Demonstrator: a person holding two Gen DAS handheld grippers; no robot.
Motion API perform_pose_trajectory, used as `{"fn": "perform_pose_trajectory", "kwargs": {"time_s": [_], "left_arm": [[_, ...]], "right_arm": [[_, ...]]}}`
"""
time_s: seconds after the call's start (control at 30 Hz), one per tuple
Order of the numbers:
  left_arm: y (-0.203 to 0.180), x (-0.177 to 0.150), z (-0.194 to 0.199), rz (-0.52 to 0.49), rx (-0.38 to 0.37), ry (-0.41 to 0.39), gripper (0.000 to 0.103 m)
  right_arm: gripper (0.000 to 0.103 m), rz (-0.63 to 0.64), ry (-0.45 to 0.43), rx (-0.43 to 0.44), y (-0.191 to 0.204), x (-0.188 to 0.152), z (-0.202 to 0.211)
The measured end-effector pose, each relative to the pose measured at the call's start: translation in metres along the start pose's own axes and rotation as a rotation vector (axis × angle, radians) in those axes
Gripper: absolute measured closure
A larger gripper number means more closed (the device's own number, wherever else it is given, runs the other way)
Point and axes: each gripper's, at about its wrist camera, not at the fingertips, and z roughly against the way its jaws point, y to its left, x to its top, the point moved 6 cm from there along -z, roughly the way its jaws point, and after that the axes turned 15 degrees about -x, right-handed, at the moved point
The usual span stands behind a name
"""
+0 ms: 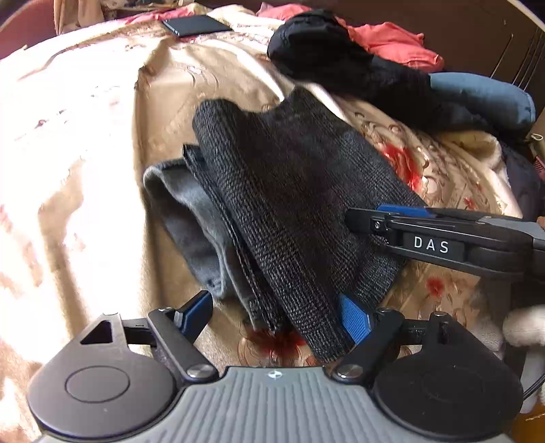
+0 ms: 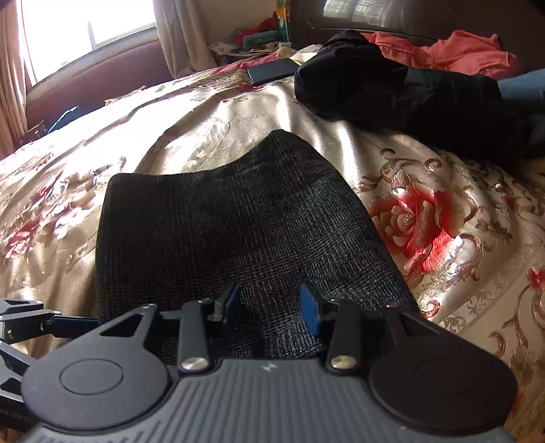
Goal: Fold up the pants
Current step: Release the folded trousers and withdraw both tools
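The dark grey checked pants (image 1: 289,204) lie folded into a thick stack on the floral bedspread (image 1: 85,143), with a lighter grey inner layer showing along the stack's left side. My left gripper (image 1: 274,311) is open wide at the near end of the stack, its blue pads on either side of the cloth edge. My right gripper (image 1: 361,221) reaches in from the right over the stack's right edge. In the right wrist view the pants (image 2: 221,221) fill the middle, and the right gripper (image 2: 270,303) hovers over their near edge, jaws partly apart, gripping nothing.
A black garment (image 1: 340,58), a coral cloth (image 1: 391,41) and a blue cloth (image 1: 483,98) are heaped at the far right of the bed. A dark flat phone (image 2: 272,70) lies at the far side. A window with curtains (image 2: 85,24) is beyond the bed.
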Motion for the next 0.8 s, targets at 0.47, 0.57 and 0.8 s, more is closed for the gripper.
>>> {"fn": "perform_pose_trajectory", "kwargs": {"time_s": [0.47, 0.57, 0.8], "left_arm": [[-0.043, -0.021, 0.031, -0.087, 0.124, -0.097, 0.011], [-0.054, -0.024, 0.038, -0.107, 0.157, -0.127, 0.011], [-0.071, -0.034, 0.05, -0.087, 0.2, -0.188, 0.01]], "right_arm": [[0.062, -0.108, -0.034, 0.075, -0.023, -0.02, 0.075], [0.062, -0.14, -0.028, 0.099, -0.026, -0.031, 0.088], [0.062, -0.217, -0.039, 0.117, -0.036, -0.052, 0.117]]}}
